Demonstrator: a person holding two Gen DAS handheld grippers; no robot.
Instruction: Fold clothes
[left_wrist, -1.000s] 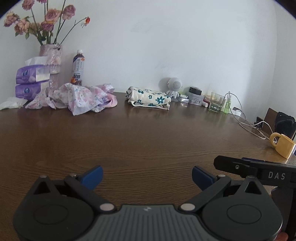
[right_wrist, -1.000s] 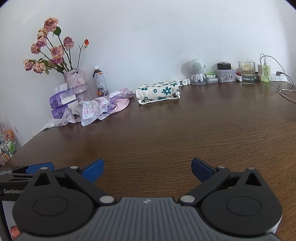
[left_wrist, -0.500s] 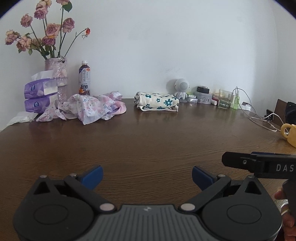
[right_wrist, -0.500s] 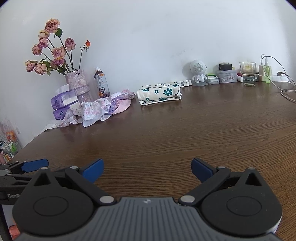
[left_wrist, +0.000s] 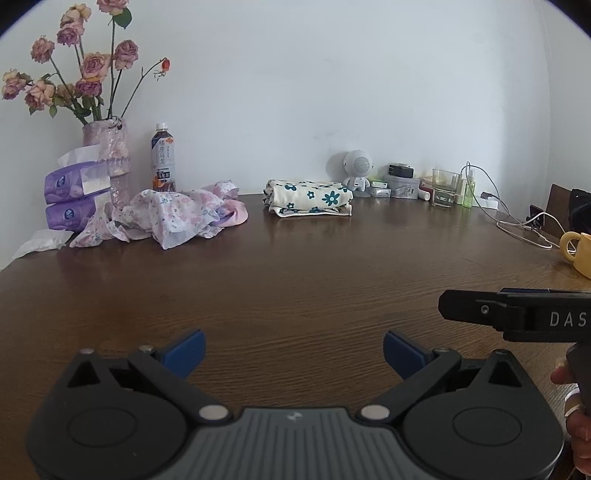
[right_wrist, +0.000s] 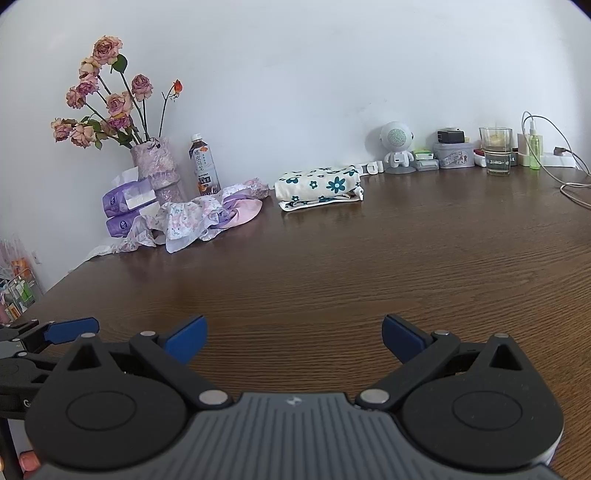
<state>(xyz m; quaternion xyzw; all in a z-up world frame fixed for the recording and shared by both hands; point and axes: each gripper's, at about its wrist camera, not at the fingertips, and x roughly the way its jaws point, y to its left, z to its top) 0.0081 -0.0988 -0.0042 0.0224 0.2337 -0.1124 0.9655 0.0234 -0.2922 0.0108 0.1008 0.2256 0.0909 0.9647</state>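
A crumpled pink and lilac floral garment (left_wrist: 173, 216) (right_wrist: 207, 218) lies at the far left of the brown wooden table (left_wrist: 295, 280) (right_wrist: 332, 266). A folded cream cloth with teal flowers (left_wrist: 308, 197) (right_wrist: 319, 188) rests further right by the wall. My left gripper (left_wrist: 293, 352) hovers low over the near table, open, nothing between its blue pads. My right gripper (right_wrist: 293, 338) is likewise open and empty. Both stand well short of the clothes. The right gripper's black body (left_wrist: 517, 317) shows at the right of the left wrist view, and a blue pad of the left gripper (right_wrist: 72, 328) shows at the left of the right wrist view.
A vase of dried roses (left_wrist: 107, 155), purple tissue packs (left_wrist: 75, 199) and a drink bottle (left_wrist: 162, 158) stand behind the crumpled garment. A small white robot figure (right_wrist: 397, 147), boxes, a glass (right_wrist: 495, 149), a spray bottle and cables line the back right. A yellow mug (left_wrist: 578, 253) sits far right.
The left wrist view has swung and tilted, so the vase and clothes now sit further right and lower. The right wrist view shifted slightly. Both grippers stayed open.
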